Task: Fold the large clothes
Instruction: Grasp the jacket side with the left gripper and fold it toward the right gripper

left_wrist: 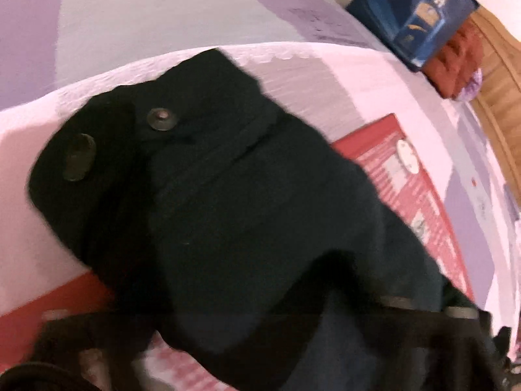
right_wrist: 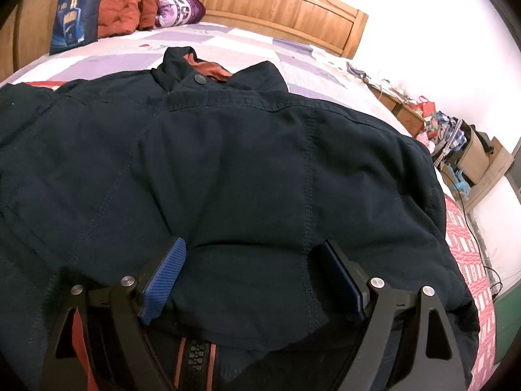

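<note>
A large dark navy padded jacket lies spread on the bed, its collar with an orange lining and a snap button pointing toward the headboard. My right gripper stands open over the jacket's lower part. Its blue pads rest on the cloth, and a soft bulge of fabric sits between them without being pinched. The zipper shows just under the gripper. In the blurred left wrist view the jacket and its snap buttons fill the middle. Fabric drapes over the black frame of my left gripper and hides its fingers.
The bed has a lilac and white patchwork cover and a red patterned blanket. A blue bag, an orange quilted garment and a purple pillow lie by the wooden headboard. Cluttered boxes stand beside the bed at right.
</note>
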Demonstrator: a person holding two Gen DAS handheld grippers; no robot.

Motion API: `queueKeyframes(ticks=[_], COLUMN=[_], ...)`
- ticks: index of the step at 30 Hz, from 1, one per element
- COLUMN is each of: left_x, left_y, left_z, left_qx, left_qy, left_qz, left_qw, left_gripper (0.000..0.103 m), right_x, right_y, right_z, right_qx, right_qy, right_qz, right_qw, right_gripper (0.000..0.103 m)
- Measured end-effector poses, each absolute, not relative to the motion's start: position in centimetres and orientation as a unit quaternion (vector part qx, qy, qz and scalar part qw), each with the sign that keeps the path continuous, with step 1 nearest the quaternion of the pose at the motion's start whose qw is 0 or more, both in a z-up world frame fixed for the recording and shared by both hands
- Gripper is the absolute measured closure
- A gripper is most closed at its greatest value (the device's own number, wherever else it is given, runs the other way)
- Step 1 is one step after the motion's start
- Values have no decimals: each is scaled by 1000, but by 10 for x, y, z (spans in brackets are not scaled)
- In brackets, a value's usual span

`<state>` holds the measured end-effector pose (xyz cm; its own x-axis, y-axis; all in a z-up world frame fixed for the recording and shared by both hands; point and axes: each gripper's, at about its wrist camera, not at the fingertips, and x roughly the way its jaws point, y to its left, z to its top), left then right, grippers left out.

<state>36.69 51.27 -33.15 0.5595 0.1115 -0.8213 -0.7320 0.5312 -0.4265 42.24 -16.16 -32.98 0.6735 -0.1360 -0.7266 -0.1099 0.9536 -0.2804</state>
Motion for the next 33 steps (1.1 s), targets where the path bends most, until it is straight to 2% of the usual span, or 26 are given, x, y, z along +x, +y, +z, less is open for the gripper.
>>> queueKeyframes(ticks=[3,4,14,22,29,33], left_x=[375,375,382,435,470,479], left_y=[510,507,453,320,167,71], left_z=[-322,-316,-212,-112,-85,-105], left_qx=[-374,-363,-247,-143,-86,-59], left_qy=[388,385,329,300,307,327], left_qz=[264,265,214,97,-32,-94], left_qw=[799,806,886,938,947,938], left_gripper=[83,85,88,89,90,91], right_x=[423,423,424,425,434,416], right_y=[-161,-161,-161,-160,-165,-188], right_z=[-330,-330,-331,-332,-308,-269], right_qx=[-153,-153,-154,-155,-140,-110], right_qy=[404,404,404,405,440,402], right_qz=[-8,-8,-8,-9,2,13], right_qw=[902,902,902,901,887,909], right_gripper=[16,16,16,16,16,16])
